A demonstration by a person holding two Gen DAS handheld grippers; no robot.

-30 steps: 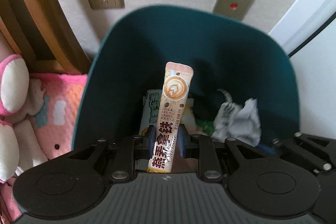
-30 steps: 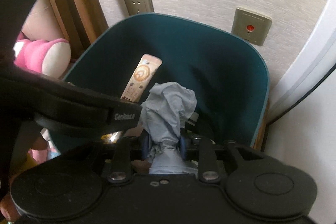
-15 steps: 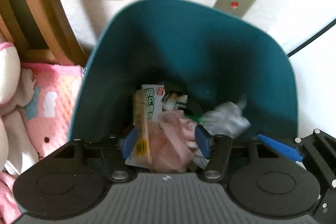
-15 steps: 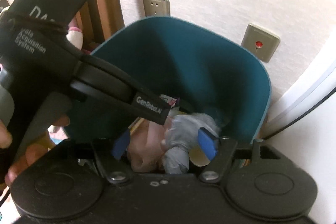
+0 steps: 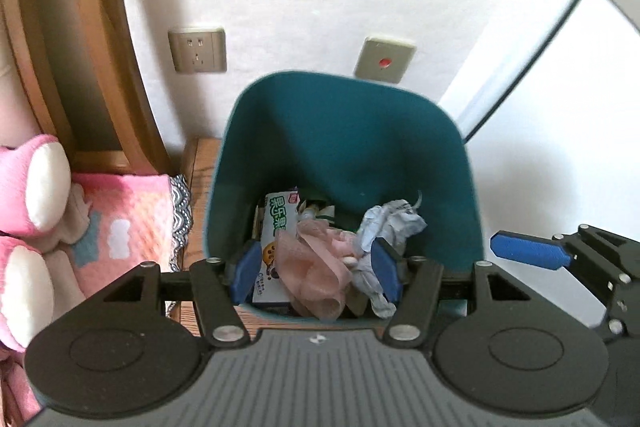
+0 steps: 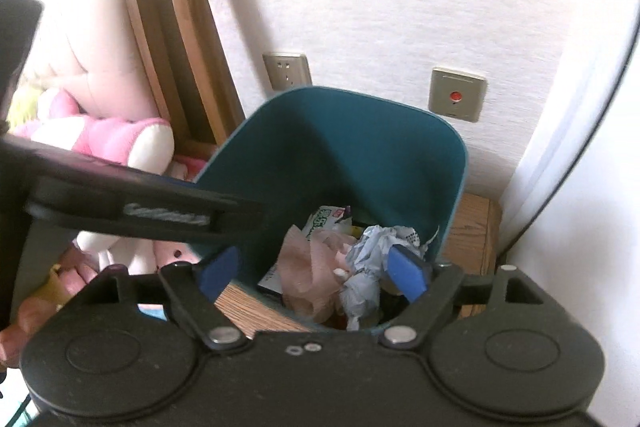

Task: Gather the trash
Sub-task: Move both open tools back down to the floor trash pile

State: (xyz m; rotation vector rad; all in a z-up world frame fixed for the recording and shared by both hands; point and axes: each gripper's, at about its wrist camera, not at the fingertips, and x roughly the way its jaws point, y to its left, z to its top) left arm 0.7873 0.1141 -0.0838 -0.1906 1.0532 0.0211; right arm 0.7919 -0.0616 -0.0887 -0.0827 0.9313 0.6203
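Observation:
A teal trash bin (image 5: 344,131) stands on a wooden surface by the wall; it also shows in the right wrist view (image 6: 352,147). Inside lie a crumpled grey paper (image 5: 390,227), a pink crumpled wrap (image 5: 316,267) and a white snack packet (image 5: 280,223). The same grey paper (image 6: 368,259) and pink wrap (image 6: 308,275) show in the right wrist view. My left gripper (image 5: 316,273) is open and empty above the bin's near rim. My right gripper (image 6: 312,273) is open and empty above the bin, to the right of the left one.
A wall socket (image 5: 197,50) and a red-button wall plate (image 5: 384,59) sit behind the bin. A wooden bed frame (image 5: 76,39), pink plush toys (image 5: 36,183) and a pink blanket (image 5: 124,211) lie to the left. A white door frame (image 6: 568,107) stands to the right.
Both grippers opened and dropped their loads: the coffee stick packet and the grey paper fell into the bin. Both grippers then rose and pulled back from the bin.

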